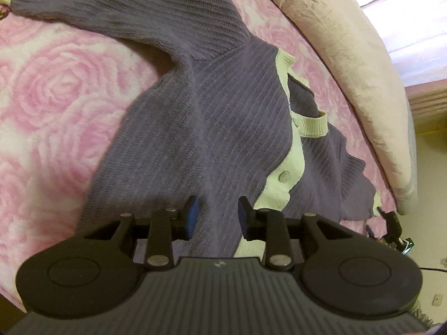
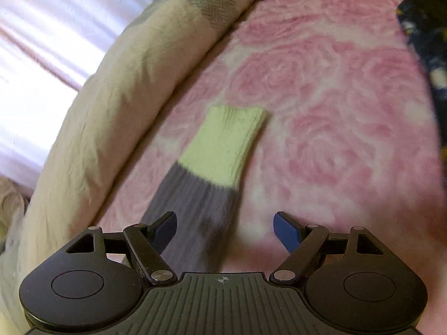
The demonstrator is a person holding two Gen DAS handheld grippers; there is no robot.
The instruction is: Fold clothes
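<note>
left wrist view: the purple cardigan (image 1: 195, 106) lies spread on the pink rose blanket (image 1: 56, 89), reaching toward 11 o'clock; the left gripper (image 1: 218, 217) hangs over it, jaws apart, gripping nothing. right wrist view: the right gripper (image 2: 225, 231) has jaws wide apart over the sleeve (image 2: 195, 209), whose pale green cuff (image 2: 226, 145) sits at 12 o'clock.

Black tongs (image 1: 218, 215) — blue pads (image 2: 287, 233)

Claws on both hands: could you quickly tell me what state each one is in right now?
Left claw: open, above the purple cardigan, holding nothing.
Right claw: open wide over the cardigan's sleeve, holding nothing.
</note>
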